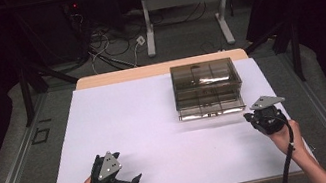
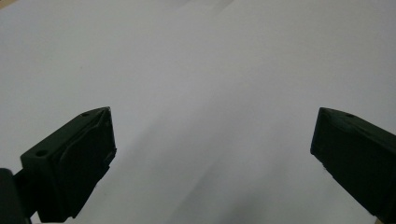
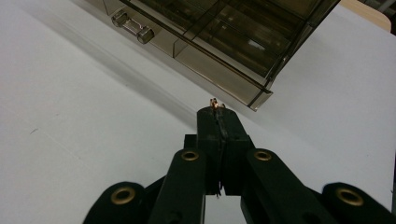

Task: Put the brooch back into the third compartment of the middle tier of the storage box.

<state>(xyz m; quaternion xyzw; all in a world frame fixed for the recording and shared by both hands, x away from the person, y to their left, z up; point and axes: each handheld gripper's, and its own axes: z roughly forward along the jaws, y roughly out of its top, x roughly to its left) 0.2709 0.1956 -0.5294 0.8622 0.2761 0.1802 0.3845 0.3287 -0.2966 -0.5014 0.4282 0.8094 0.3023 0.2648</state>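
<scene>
Pinching a tiny coppery piece [image 3: 215,102] at its tips, the right gripper [image 3: 217,112] hovers beside the smoky drawer box [image 1: 206,84] on the tabletop [image 1: 146,125] — light, slippery, easily dropped. Left gripper [image 2: 212,140] gapes, empty.

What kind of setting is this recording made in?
Likely a lab recording station: a white-covered table with black curtains beside it, loose cables on the floor behind, and a smoky clear drawer box as the prop.
</scene>
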